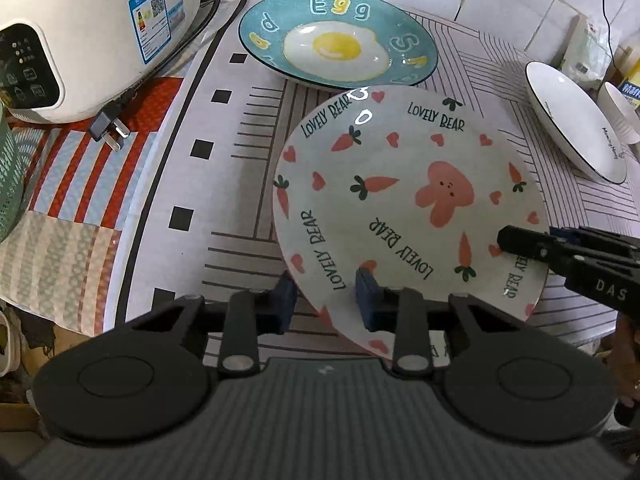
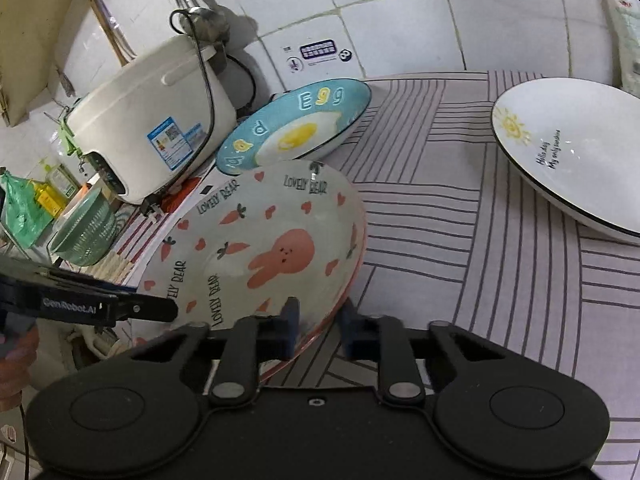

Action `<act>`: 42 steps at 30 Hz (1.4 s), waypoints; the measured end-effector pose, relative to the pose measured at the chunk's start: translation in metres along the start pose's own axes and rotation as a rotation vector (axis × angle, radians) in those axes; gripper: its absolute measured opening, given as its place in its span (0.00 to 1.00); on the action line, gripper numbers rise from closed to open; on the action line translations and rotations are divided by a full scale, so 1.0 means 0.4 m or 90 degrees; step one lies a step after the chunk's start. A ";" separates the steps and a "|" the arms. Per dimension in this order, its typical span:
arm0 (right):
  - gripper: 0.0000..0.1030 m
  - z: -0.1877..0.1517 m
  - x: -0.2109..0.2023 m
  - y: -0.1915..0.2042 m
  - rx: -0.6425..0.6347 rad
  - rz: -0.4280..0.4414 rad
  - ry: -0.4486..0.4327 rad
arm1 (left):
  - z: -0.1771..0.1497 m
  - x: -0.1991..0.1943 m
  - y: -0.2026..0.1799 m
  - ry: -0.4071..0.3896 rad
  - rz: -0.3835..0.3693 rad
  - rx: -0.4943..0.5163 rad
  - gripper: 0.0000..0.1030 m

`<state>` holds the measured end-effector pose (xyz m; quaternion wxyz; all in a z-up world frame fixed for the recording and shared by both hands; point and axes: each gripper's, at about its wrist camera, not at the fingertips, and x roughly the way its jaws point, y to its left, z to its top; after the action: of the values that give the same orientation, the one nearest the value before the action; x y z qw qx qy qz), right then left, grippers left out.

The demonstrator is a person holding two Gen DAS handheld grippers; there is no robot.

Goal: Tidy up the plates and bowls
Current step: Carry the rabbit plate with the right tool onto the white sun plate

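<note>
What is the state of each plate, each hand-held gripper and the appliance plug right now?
Lovely Bear plate: tilted, near rim between both grippers' pads.
Egg plate: on the cloth, untouched, its near edge hidden behind the Lovely Bear plate.
White sun plate: apart on the cloth, untouched.
Left hand-held gripper: straddling the Lovely Bear plate's rim; grip unclear.
Right hand-held gripper: straddling the same rim; grip unclear.
Rice cooker plug: unplugged, lying on the mat.
</note>
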<state>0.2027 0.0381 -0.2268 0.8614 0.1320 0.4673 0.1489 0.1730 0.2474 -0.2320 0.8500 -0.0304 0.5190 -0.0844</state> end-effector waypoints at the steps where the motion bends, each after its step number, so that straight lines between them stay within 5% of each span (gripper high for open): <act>1: 0.23 0.000 0.000 -0.003 0.004 0.002 0.001 | 0.001 0.001 0.004 0.000 -0.003 -0.005 0.30; 16: 0.22 0.020 0.006 -0.011 -0.003 0.020 0.029 | 0.002 0.014 0.017 0.009 -0.030 -0.036 0.31; 25: 0.22 0.033 -0.041 -0.043 0.003 0.036 0.044 | 0.006 -0.040 -0.074 -0.006 -0.009 0.032 0.31; 42: 0.22 0.087 -0.283 -0.119 0.024 -0.011 -0.050 | 0.098 -0.139 -0.282 -0.055 -0.060 0.102 0.31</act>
<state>0.1796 -0.0518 -0.1394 0.8777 0.1501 0.4369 0.1273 0.1703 0.1449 -0.1495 0.8664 0.0094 0.4715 -0.1643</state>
